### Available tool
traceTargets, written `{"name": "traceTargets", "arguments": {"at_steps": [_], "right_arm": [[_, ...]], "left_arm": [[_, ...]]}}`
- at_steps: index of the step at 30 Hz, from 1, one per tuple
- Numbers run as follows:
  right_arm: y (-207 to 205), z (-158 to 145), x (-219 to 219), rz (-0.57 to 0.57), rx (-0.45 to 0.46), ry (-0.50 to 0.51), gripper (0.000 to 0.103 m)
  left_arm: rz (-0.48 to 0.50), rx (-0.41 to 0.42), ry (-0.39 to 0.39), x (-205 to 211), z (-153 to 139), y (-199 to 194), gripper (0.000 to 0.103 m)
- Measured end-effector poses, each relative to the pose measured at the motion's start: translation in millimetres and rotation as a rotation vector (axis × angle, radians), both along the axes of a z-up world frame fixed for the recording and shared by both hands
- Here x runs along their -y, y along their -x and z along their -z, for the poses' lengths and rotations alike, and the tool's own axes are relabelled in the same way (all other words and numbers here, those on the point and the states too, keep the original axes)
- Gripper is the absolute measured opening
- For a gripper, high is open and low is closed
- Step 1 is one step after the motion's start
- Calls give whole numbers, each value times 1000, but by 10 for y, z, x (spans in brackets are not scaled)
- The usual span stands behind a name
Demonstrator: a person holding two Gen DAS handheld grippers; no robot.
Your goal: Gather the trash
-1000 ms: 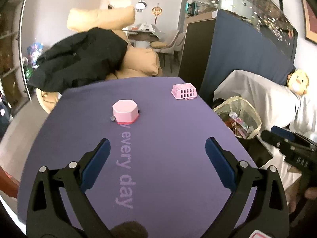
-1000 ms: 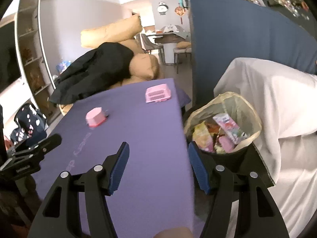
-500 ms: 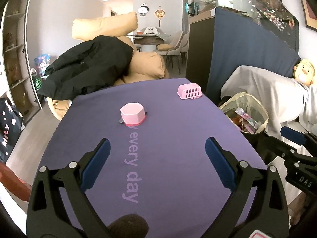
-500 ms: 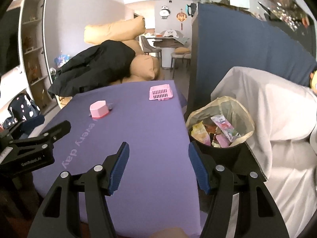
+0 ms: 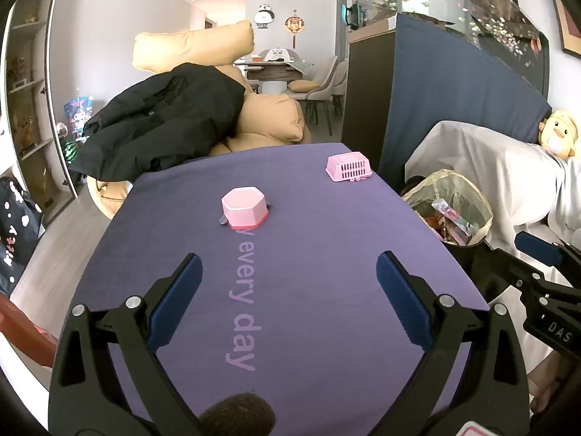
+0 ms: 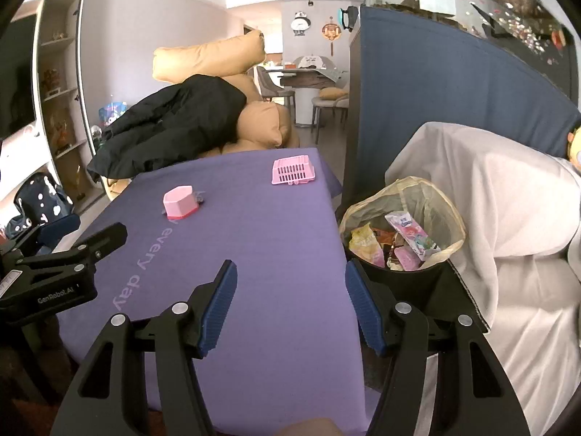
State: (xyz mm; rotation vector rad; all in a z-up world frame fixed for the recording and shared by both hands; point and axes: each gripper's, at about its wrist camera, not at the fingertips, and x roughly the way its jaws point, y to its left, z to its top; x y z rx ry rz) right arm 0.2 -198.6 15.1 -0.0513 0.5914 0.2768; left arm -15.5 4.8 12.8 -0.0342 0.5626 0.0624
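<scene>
The left gripper hovers above the purple surface, jaws wide apart and holding nothing. The right gripper hangs over the surface's right edge, jaws apart too. The trash lies in the lined bin, just right of its jaws.

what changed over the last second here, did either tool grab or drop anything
Nothing was grabbed or dropped. Both views pulled back and levelled. The left tool and right tool stayed open and empty. The pink hexagonal box, pink basket and trash bin kept their places on and beside the purple table.
</scene>
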Motion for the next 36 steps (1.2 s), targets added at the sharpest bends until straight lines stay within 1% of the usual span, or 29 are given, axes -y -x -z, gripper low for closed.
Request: {"name": "traceTargets", "arguments": {"at_steps": [20, 36], "right_arm": [[-17, 48, 9, -7, -20, 9, 59], [-32, 22, 38, -8, -15, 4, 59]], "left_arm": [[0, -2, 2, -11, -1, -3, 92], [0, -1, 2, -10, 0, 0, 92]]}}
